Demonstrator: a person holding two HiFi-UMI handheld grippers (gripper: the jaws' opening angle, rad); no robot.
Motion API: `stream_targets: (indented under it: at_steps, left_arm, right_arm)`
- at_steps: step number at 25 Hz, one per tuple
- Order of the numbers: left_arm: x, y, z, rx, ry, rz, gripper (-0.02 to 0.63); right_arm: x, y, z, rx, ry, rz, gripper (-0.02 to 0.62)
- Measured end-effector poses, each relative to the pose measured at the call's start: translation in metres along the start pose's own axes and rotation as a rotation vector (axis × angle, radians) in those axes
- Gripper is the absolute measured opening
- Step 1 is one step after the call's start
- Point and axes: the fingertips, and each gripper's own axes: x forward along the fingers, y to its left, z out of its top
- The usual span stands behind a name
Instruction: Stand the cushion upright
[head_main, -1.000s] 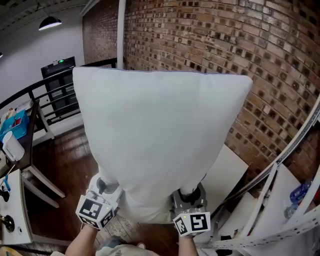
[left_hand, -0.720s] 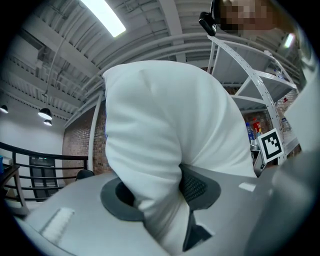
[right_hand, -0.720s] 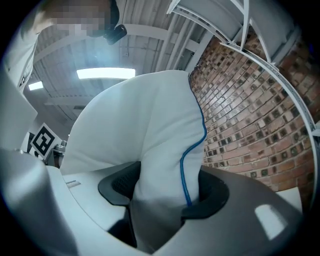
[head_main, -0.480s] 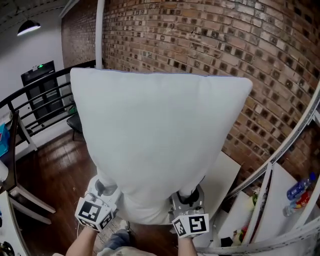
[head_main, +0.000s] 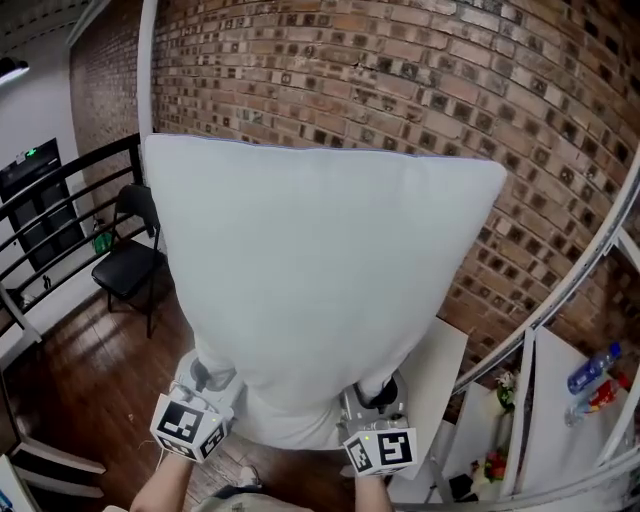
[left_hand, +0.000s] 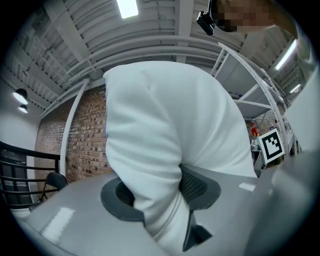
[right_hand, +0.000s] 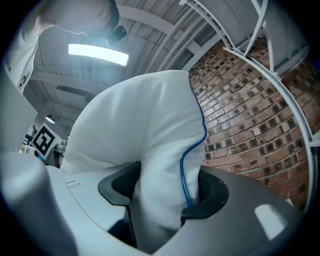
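The cushion hangs in mid-air and fills the centre of the head view, its broad white face towards the camera and the brick wall behind it. It rests on nothing that can be seen. Its weight is carried at its lower edge by 2 grips, 1 at each lower corner.

The left tongs are closed on a thick fold of the cover, with both pads pressed into the fabric. The right tongs pinch the seam with the blue piping in the same way. Both stand fairly wide because of the bulk between them.

- **Slipping:** each grip is on soft, bunched fabric low on the cushion, with most of the mass above. A quick swing or a tilt could probably draw the fold out of one pair of pads, leaving the cushion dangling from a single corner.
- **Blocked sight:** the cushion hides almost everything ahead, so the landing spot would have to be judged blind.
- **Collision:** the white rack and bottles at the right of the frame and the black chair at the left sit near the cushion's sides. A sideways sweep could catch them.
- **Slumping:** once released on its edge, so soft a cushion would likely fold or topple unless something backs it.
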Motion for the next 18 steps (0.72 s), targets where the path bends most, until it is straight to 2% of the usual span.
stream_targets:
  at_steps: [9, 18]
  left_arm:
    - [0.062, 0.035, -0.011, -0.033, -0.001, -0.153, 0.201]
    - [0.11, 0.027, -0.017, -0.07, -0.005, -0.304, 0.201]
  right_arm:
    - [0.039, -0.011, -0.007, -0.06, 0.012, -0.148, 0.258]
    - [0.038, -0.033, -0.006, -0.1, 0.031, -0.296, 0.259]
